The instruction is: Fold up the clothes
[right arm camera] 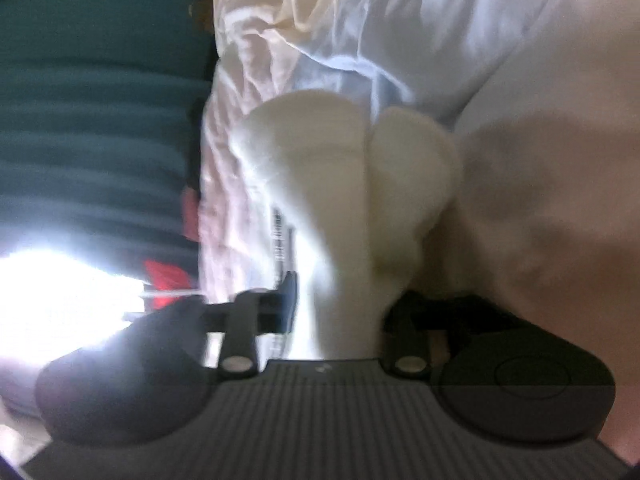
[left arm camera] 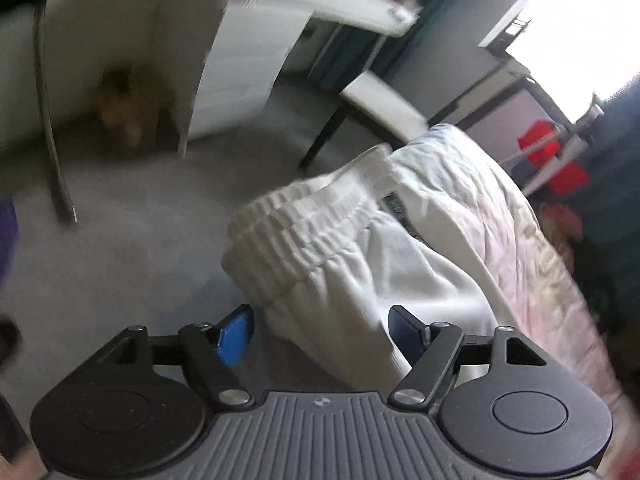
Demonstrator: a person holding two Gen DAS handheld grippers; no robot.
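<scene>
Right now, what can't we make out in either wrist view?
- Left wrist: whether the left tool grips the white pants; cloth fills the gap between its spread fingers.
- Right wrist: right tool right finger, hidden by white cloth and motion blur.
- Left wrist: label inside the waistband, too small and blurred.

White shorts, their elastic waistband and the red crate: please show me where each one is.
White shorts [left arm camera: 340, 280]: left wrist view, leg fabric.
Elastic waistband [left arm camera: 304, 216]: left wrist view, gathered ribbing.
Red crate [left arm camera: 538, 140]: left wrist view, side.
</scene>
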